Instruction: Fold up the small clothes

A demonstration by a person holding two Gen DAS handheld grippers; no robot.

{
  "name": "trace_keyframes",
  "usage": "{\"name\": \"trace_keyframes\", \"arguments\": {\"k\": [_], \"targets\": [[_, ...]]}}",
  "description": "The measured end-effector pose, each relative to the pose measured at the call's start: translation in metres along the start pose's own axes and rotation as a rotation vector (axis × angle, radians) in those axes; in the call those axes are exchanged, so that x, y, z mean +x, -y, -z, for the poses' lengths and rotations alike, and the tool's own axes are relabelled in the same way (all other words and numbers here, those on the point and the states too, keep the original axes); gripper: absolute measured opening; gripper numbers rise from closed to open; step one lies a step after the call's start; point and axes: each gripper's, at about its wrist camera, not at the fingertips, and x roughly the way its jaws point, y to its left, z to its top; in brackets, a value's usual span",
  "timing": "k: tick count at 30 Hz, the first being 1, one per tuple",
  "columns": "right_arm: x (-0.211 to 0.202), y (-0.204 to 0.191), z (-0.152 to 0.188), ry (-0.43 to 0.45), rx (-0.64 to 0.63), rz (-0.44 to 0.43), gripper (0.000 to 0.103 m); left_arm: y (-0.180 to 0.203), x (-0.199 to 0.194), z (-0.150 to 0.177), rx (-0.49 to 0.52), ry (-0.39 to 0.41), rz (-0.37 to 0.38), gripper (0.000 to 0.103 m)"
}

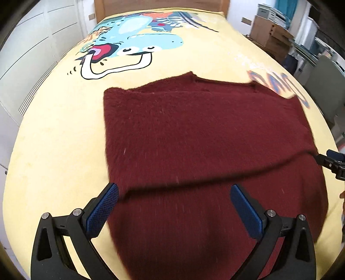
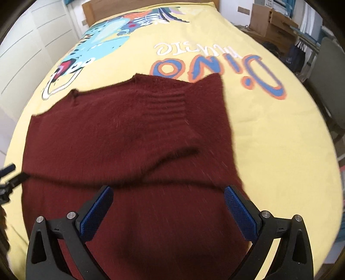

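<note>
A fuzzy maroon sweater lies spread on the yellow bedspread, with a folded edge running across its near half. My left gripper hovers open above the sweater's near left part, nothing between its blue pads. In the right wrist view the same sweater shows a ribbed cuff lying on its middle. My right gripper is open over the near right part of the sweater. The right gripper's tip shows at the right edge of the left wrist view. The left gripper's tip shows at the left edge of the right wrist view.
The bed has a yellow cover printed with a cartoon dinosaur and lettering. A wooden headboard stands at the far end. White cabinet doors are on the left, cardboard boxes and shelves on the right.
</note>
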Motion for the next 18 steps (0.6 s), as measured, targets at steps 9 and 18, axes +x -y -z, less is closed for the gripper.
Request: {"name": "trace_keyframes", "arguments": {"k": [9, 18], "targets": [[-0.034, 0.034, 0.098, -0.079, 0.065, 0.003, 0.103, -0.010, -0.020, 0.078, -0.073, -0.124, -0.058, 0.102], [-0.017, 0.052, 0.161, -0.189, 0.145, 0.004, 0.103, -0.006, 0.010, 0.135, -0.153, -0.321, -0.028, 0.102]]}}
